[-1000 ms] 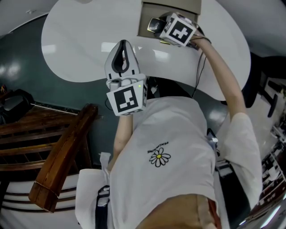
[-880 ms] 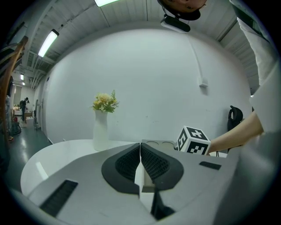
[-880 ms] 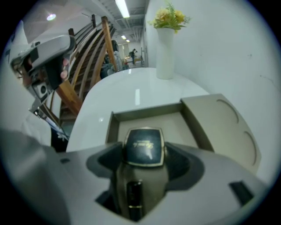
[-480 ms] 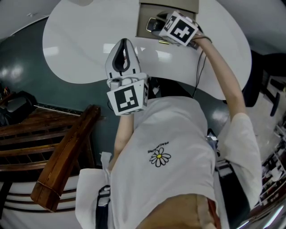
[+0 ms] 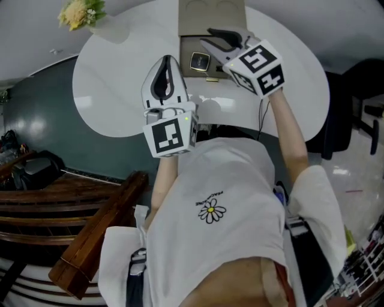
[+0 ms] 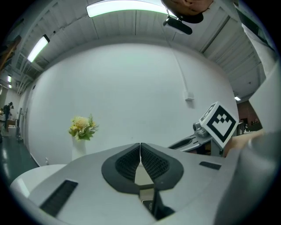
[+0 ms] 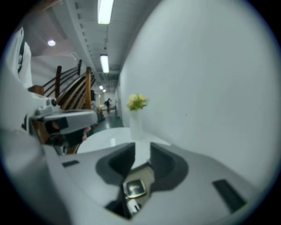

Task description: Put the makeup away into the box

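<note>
Glossy white round table (image 5: 108,90) carrying an open tan cardboard box (image 5: 187,54) at its far side; left gripper (image 5: 167,60), left of the box, jaws pressed together, empty; right gripper (image 5: 207,37), nearer, over the box, jaws closing on nothing; square gold-rimmed makeup compact (image 5: 199,60) inside the box, just below that gripper.

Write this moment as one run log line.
left tongs: shut, empty | right tongs: closing, empty, over box | compact: inside box

Smooth glossy white table (image 5: 114,90); matt card box (image 5: 211,18); compact (image 5: 200,60) w/ shiny metal-look lid; varnished wood handrail (image 5: 102,240); soft cloth shirt (image 5: 222,240).
</note>
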`<control>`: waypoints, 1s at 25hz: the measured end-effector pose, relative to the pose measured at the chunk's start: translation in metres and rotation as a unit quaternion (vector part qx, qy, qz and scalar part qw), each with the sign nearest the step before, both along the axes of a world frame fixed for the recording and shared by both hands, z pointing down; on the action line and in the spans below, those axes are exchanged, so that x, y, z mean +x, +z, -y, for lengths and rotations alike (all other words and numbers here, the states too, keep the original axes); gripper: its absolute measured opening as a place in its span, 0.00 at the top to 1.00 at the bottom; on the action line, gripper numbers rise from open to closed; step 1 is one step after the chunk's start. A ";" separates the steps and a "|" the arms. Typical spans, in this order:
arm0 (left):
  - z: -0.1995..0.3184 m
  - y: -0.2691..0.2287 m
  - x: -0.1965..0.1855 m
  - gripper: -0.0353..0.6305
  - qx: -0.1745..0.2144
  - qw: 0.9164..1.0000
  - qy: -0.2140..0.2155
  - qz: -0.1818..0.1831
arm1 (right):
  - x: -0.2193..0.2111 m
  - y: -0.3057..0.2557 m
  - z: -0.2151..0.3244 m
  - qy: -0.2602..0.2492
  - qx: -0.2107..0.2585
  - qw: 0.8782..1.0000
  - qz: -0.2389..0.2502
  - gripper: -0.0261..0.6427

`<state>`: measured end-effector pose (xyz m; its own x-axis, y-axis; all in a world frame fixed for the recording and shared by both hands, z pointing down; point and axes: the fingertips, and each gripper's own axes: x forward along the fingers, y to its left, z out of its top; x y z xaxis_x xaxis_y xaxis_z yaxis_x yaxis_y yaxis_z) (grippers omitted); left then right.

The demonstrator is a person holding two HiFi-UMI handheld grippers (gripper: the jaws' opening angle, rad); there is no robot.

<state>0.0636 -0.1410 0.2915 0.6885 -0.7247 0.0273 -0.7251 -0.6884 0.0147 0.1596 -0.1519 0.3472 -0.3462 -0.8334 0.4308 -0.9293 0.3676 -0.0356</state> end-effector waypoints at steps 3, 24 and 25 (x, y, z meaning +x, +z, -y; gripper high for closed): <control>-0.003 -0.021 0.021 0.91 0.023 0.999 0.033 -0.003 | 0.028 -0.037 -0.021 0.082 0.069 0.994 0.017 0.87; -0.056 -0.020 0.074 0.91 0.028 0.990 0.134 -0.034 | 0.041 -0.035 -0.133 0.285 0.150 0.946 0.047 0.92; -0.055 -0.019 0.074 0.91 0.026 0.990 0.133 -0.034 | 0.041 -0.034 -0.133 0.287 0.150 0.945 0.046 0.92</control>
